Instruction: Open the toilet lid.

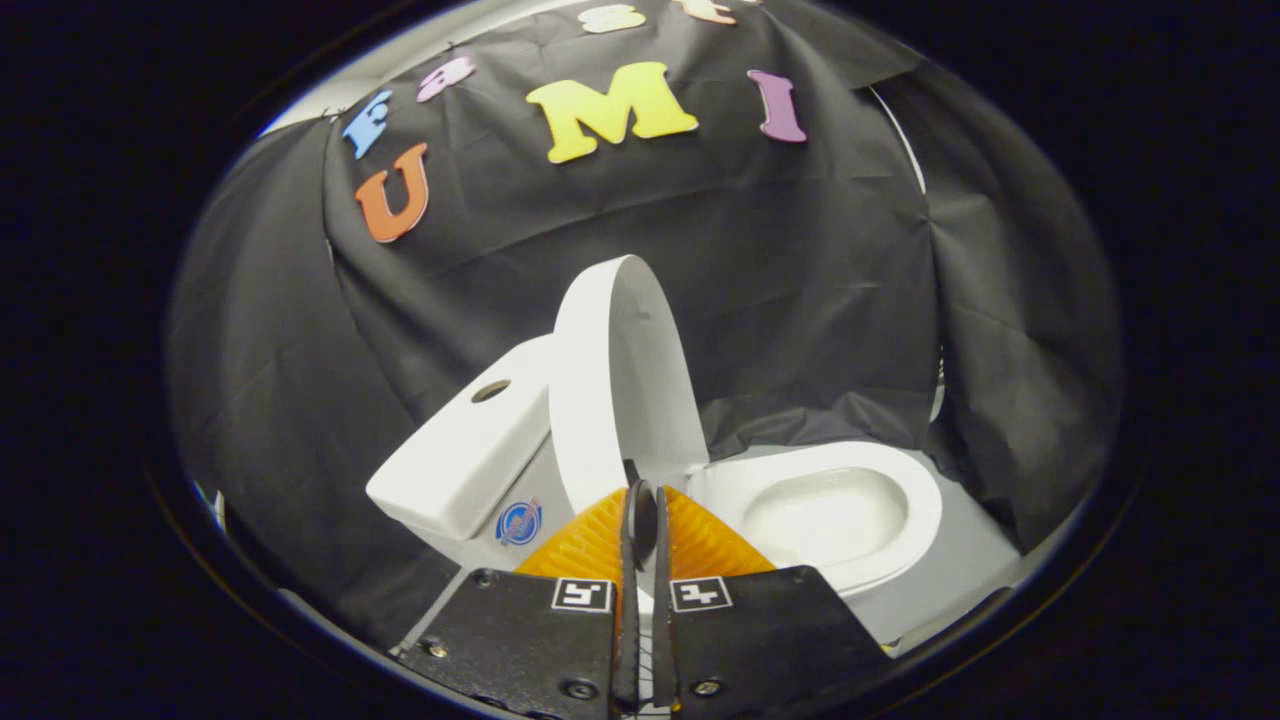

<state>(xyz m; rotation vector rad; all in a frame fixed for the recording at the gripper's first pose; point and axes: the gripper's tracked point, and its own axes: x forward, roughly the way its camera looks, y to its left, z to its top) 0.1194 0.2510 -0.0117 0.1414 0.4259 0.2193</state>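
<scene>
Dim overall; soft overhead light, mild sheen on the white toilet lid (625,380); strong fisheye bending at edges; mostly sharp.

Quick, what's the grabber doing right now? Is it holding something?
Gripper: fingers nearly closed, with a thin edge of the raised white plastic toilet lid seemingly pinched between them; a firm hold cannot be confirmed.

No readable text: a round blue sticker (518,522) on the toilet tank (460,455) is too small to read.
</scene>
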